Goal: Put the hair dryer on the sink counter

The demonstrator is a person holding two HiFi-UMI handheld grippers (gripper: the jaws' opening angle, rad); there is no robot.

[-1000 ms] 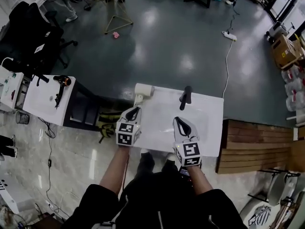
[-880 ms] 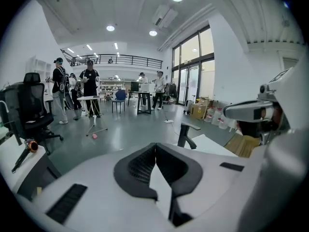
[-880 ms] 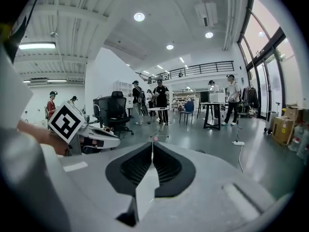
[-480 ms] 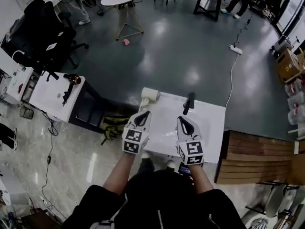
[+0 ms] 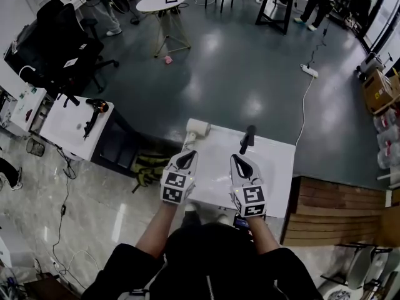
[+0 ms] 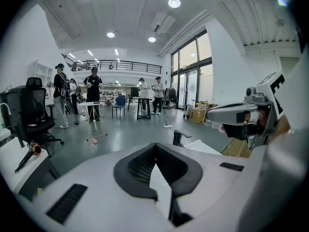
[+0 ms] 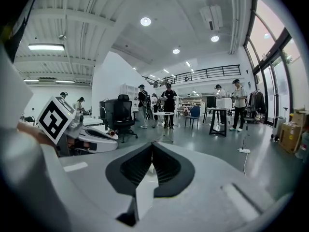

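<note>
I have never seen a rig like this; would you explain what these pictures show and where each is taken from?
No robot here: a person holds a hand tool with two fingers in each hand. The top-down picture comes from a camera on the person's head; it shows the left gripper and the right gripper at a white sink counter. On the counter are a black tap and, at its far left corner, a white hair dryer. The other two pictures come from cameras riding on each gripper, looking along its fingers. Both pairs of fingers are closed with nothing between them. A black hair dryer lies on a side table to the left.
</note>
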